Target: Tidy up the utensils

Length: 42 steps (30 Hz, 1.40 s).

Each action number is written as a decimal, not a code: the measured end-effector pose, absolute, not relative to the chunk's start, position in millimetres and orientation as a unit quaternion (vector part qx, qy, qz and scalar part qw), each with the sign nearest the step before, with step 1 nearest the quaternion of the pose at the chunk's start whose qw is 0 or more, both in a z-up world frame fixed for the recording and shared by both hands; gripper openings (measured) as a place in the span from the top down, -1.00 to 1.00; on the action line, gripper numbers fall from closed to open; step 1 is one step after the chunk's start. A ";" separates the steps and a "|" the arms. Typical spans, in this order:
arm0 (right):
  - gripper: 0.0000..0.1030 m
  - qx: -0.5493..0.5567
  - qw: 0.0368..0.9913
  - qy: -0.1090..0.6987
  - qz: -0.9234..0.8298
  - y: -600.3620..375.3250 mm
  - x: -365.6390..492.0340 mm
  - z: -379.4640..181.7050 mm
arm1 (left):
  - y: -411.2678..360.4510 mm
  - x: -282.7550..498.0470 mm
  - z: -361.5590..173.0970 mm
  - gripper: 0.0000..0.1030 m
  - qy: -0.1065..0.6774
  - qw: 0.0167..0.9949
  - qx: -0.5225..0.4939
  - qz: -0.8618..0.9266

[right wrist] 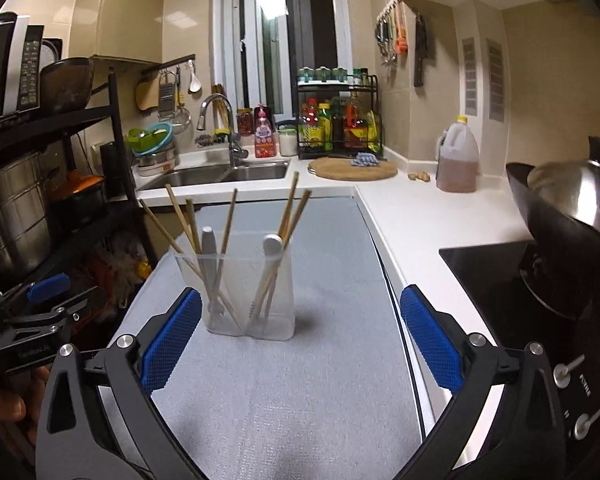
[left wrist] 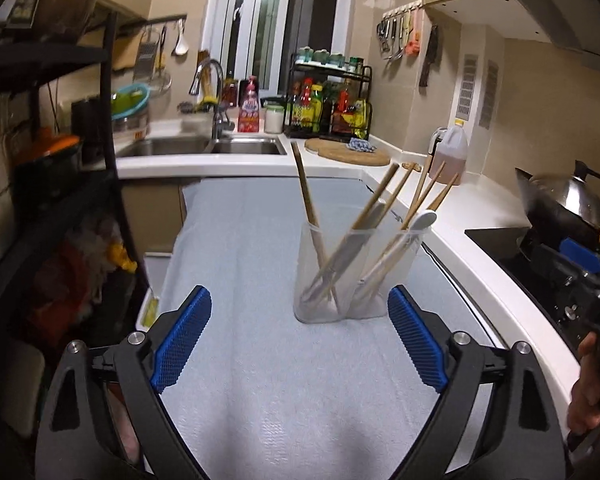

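both tools wide and empty: left tool (left wrist: 300, 340), right tool (right wrist: 300, 340). clear holder (right wrist: 250, 292), two compartments, stands upright on the grey mat (right wrist: 300, 400) covering the table; chopsticks (right wrist: 188, 224) and pale spoons lean in both compartments. risk, judged: holder looks light and top-heavy, so a nudge from a blue pad could tip it and spill the sticks. room: small kitchen, sink (right wrist: 220, 174) behind, wok (right wrist: 572, 200) right, black shelf rack left.
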State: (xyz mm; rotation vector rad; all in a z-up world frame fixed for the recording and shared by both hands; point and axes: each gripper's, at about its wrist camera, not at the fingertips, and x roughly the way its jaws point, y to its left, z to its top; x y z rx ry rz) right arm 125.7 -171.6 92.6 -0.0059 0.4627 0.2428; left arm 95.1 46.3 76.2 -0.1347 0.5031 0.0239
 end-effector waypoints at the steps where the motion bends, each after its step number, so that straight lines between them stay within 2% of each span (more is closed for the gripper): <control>1: -0.90 -0.004 0.966 0.230 0.118 -171.5 125.8 90.0 | 44.9 94.9 77.3 -0.82 0.245 0.967 -0.066 0.015; 4: -0.90 -0.012 0.965 0.234 0.115 -171.9 129.1 84.3 | 39.9 92.4 76.0 -0.85 0.223 0.973 -0.044 0.040; 16: -0.90 -0.001 0.964 0.244 0.105 -169.2 129.2 58.2 | 46.6 95.3 61.6 -0.85 0.238 0.969 -0.054 0.043; 42: -0.90 -0.002 0.967 0.232 0.106 -166.0 124.1 60.8 | 35.1 97.7 60.2 -0.85 0.234 0.971 -0.040 0.036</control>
